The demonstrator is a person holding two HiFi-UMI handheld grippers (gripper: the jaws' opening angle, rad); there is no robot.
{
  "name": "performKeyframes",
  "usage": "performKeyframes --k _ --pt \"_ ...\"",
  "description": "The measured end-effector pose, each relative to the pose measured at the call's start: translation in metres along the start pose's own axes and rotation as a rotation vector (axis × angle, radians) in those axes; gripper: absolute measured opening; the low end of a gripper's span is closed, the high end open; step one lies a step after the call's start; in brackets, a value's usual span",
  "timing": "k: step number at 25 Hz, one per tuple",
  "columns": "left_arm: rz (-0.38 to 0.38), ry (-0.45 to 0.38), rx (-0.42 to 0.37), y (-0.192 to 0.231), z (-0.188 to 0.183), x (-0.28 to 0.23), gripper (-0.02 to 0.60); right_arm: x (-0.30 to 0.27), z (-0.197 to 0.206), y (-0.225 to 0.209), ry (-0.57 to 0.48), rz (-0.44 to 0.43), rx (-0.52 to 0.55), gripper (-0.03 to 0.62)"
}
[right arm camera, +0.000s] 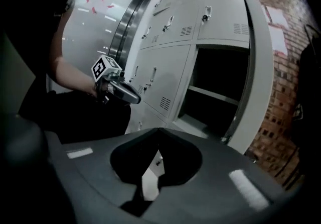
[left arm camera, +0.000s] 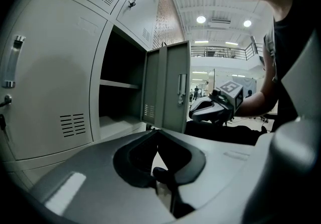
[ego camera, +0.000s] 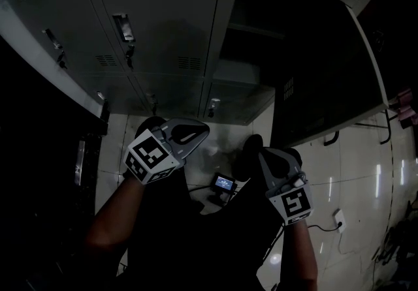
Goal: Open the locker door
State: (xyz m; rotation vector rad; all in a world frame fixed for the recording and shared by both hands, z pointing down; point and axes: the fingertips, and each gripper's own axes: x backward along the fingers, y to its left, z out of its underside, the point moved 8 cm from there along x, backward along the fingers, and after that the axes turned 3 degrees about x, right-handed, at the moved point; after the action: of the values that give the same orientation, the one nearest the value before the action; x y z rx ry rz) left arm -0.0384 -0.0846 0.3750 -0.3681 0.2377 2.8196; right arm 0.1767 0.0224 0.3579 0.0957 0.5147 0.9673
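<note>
Before a bank of grey lockers, a person holds both bare forearms [ego camera: 114, 211] forward and downward, the left gripper [ego camera: 201, 130] and right gripper [ego camera: 259, 147] side by side above the pale tiled floor [ego camera: 353, 179] and apart from each other. The left gripper's nose angles toward the right one, which points up toward the lockers; neither touches any metal. Each carries one marker cube [ego camera: 151, 156], two in all. In the left gripper view, that gripper's [left arm camera: 158, 130] jaws are closed tip to tip with nothing between them, and the right gripper [left arm camera: 213, 107] hangs just past the door's edge. In the right gripper view, its own [right arm camera: 158, 129] jaws likewise meet at the tips around nothing, with the left gripper [right arm camera: 118, 90] off to the side in front of the closed units. One door [left arm camera: 168, 87] already stands swung wide from the locker [left arm camera: 120, 112], its inner face and latch [left arm camera: 181, 89] turned to the left gripper's camera; in the head view it is the big dark panel [ego camera: 326, 74] right of both grippers. The open compartment is dark inside and crossed by one shelf [left arm camera: 118, 85]. Three closed doors [left arm camera: 50, 67] show in the left gripper view, one beside the opening and two above. One small lit screen [ego camera: 224, 183] sits on the floor between the grippers.
</note>
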Motion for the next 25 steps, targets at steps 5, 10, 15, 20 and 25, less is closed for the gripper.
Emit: performKeyframes --k 5,10,15,20,25 --pt "0.003 0.008 -0.003 -0.001 0.0 0.0 0.012 -0.006 0.007 -0.008 -0.052 -0.094 -0.183 0.002" --pt "0.004 0.013 -0.007 0.0 0.0 -0.002 0.012 -0.001 0.01 -0.017 -0.097 -0.077 -0.23 0.002" --pt "0.004 0.019 -0.008 -0.001 0.0 -0.004 0.012 -0.003 0.011 -0.016 -0.089 -0.073 -0.224 0.002" --pt "0.002 0.014 -0.008 -0.002 0.0 -0.002 0.012 -0.002 0.011 -0.015 -0.093 -0.07 -0.225 0.002" --pt "0.003 0.012 -0.007 -0.001 0.0 -0.002 0.012 -0.003 0.011 -0.014 -0.09 -0.072 -0.224 0.002"
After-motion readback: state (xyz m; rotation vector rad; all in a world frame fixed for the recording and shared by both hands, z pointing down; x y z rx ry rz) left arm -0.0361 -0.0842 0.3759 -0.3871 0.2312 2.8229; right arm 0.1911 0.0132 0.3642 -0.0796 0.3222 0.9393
